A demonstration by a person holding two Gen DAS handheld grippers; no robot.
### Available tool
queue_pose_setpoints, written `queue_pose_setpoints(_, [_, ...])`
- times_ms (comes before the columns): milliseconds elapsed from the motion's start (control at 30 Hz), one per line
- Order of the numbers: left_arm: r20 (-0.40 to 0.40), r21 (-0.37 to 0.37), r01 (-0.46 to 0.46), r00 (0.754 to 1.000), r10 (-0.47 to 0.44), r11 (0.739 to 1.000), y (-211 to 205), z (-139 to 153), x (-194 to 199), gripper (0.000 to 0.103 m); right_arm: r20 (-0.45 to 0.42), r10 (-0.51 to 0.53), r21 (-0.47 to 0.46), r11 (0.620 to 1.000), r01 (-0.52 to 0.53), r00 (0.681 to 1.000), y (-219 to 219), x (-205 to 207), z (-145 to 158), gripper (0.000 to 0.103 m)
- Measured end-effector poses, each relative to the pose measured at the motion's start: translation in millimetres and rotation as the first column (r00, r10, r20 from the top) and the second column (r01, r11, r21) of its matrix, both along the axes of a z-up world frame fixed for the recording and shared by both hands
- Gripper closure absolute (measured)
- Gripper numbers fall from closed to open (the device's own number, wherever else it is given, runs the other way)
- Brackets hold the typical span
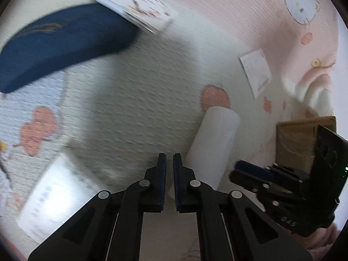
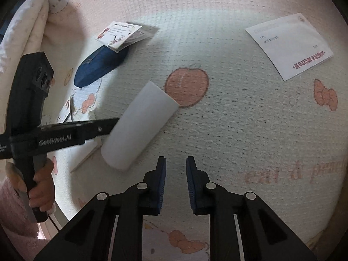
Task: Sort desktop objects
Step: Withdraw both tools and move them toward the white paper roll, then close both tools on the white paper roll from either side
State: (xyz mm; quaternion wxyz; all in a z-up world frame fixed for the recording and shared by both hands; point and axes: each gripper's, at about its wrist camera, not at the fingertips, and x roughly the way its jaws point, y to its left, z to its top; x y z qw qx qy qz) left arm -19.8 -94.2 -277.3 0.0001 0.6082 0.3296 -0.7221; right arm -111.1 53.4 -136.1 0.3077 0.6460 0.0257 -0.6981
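Note:
A white roll (image 1: 215, 143) lies on the printed cloth, just right of my left gripper (image 1: 169, 158), whose jaws stand almost together with nothing between them. In the right wrist view the same white roll (image 2: 139, 126) lies up-left of my right gripper (image 2: 176, 161), which has a narrow empty gap. A navy pouch (image 1: 61, 43) lies at the upper left, with a printed booklet (image 1: 128, 2) resting on its far end. A white envelope (image 2: 289, 45) lies at the upper right. My left gripper (image 2: 113, 122) reaches in from the left, its tip at the roll.
A cardboard box (image 1: 300, 139) stands at the right behind the right gripper (image 1: 239, 167). A white sheet (image 1: 54, 195) lies at the lower left. A hand in a pink sleeve (image 2: 41, 189) holds the left gripper's handle. A folded blanket (image 2: 32, 21) is bunched at the upper left.

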Motion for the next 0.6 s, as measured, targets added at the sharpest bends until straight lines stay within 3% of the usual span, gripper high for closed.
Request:
queue_pose_setpoints(167, [0.006,0.057,0.065,0.998,-0.066,0.996,29.4,-8.1,-15.5,0.097,0.058,-0.051,0.019,0.999,0.05,0.997,10.8,-7.5,-5.4,0.087])
queue_pose_setpoints(367, [0.002,0.116,0.131,0.991,-0.132,0.985,58.9,-12.9,-25.8,0.099,0.057,-0.158,0.038,0.987,0.156,0.986,39.5,-18.3,-4.5,0.087])
queue_pose_setpoints(600, [0.017,0.163,0.067,0.997,-0.07,0.984,61.6,-17.1,-28.1,0.099,0.036,-0.25,0.083,0.966,0.246,0.968,62.7,-25.4,0.4,0.087])
